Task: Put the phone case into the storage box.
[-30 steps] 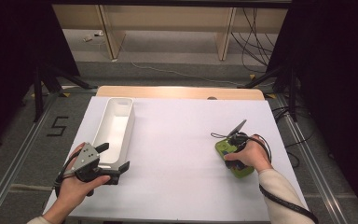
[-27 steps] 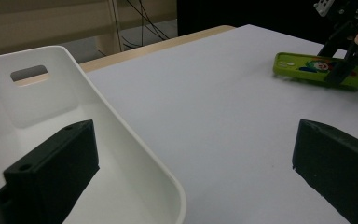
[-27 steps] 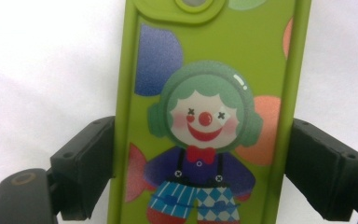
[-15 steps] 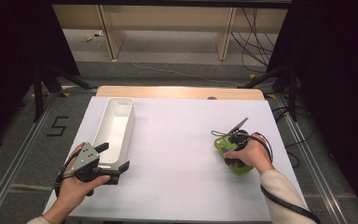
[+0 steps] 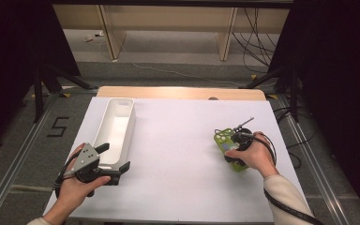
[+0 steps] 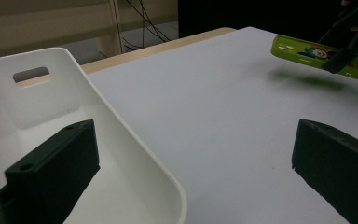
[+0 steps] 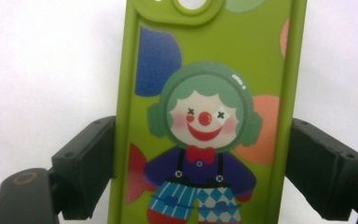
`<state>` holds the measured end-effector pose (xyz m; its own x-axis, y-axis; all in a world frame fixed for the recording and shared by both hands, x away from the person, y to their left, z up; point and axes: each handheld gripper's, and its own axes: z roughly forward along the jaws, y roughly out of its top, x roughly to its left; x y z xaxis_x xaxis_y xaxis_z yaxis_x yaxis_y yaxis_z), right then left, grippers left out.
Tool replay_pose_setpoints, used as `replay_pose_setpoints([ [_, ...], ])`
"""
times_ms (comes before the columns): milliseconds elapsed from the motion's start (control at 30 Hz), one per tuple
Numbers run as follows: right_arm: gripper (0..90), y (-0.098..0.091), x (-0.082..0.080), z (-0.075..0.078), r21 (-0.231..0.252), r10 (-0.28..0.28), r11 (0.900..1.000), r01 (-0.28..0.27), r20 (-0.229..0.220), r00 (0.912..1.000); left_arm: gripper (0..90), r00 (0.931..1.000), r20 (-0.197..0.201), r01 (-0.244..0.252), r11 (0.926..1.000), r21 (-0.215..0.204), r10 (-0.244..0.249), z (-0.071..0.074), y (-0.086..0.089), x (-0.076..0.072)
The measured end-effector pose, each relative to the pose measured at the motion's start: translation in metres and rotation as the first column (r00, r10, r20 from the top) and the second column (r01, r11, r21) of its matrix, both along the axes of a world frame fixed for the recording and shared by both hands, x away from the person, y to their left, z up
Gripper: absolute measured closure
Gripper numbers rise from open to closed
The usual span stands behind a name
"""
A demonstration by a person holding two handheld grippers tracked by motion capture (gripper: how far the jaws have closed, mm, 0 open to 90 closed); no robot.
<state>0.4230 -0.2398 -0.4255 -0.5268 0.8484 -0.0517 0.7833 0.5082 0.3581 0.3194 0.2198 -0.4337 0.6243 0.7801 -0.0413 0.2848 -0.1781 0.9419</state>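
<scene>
R hand-held gripper (image 7: 203, 172) clamps green phone case (image 7: 209, 116) by its edges; L hand-held gripper (image 5: 115, 159) open astride white bin (image 5: 115, 126) rim.

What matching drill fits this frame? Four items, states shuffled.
1 case
2 tray
3 left gripper
4 right gripper

A white, on the left of the table
B open, jaws astride a tray wall
C green, lifted off the table
D shut on the case

Pairs: 1-C, 2-A, 3-B, 4-D
</scene>
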Motion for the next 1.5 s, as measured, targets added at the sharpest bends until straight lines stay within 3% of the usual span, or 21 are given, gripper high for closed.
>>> replay_pose_setpoints([
  [267, 16.1, -0.004, -0.008, 0.003, 0.042, -0.001, 0.9991, -0.002, 0.082, 0.9966, 0.2, 1.0000, 0.000, -0.001, 1.0000, 0.001, 0.001, 0.000, 0.000, 0.000],
  [400, 16.0, -0.006, -0.012, 0.003, 0.066, 0.006, 0.9977, -0.015, 0.141, 0.9900, 0.3, 1.0000, 0.000, -0.002, 1.0000, 0.000, 0.002, 0.000, 0.000, 0.000],
  [733, 16.0, -0.003, -0.019, 0.002, 0.112, 0.013, 0.9930, -0.038, 0.219, 0.9755, 0.4, 1.0000, 0.001, -0.004, 1.0000, -0.003, 0.004, 0.000, 0.000, 0.000],
  [1067, 16.0, -0.001, -0.029, -0.001, 0.182, 0.012, 0.9805, -0.073, 0.318, 0.9480, 0.6, 1.0000, 0.001, -0.005, 1.0000, -0.005, 0.005, 0.000, 0.000, 0.000],
  [1133, 16.0, 0.000, -0.032, -0.003, 0.213, 0.011, 0.9726, -0.092, 0.353, 0.9354, 0.7, 1.0000, 0.001, -0.005, 1.0000, -0.005, 0.005, 0.000, 0.000, 0.000],
  [1200, 16.0, 0.001, -0.033, -0.003, 0.223, 0.009, 0.9702, -0.095, 0.362, 0.9323, 0.7, 1.0000, 0.000, -0.005, 1.0000, -0.006, 0.005, 0.000, 0.000, 0.000],
  [1433, 15.9, 0.002, -0.039, -0.007, 0.283, 0.013, 0.9479, -0.145, 0.421, 0.9067, 0.9, 1.0000, -0.001, -0.003, 1.0000, -0.007, 0.003, 0.000, 0.000, 0.000],
  [1500, 15.9, 0.002, -0.039, -0.007, 0.292, 0.009, 0.9449, -0.147, 0.427, 0.9040, 1.0, 1.0000, -0.002, -0.003, 0.9999, -0.010, 0.003, 0.000, 0.000, 0.000],
])
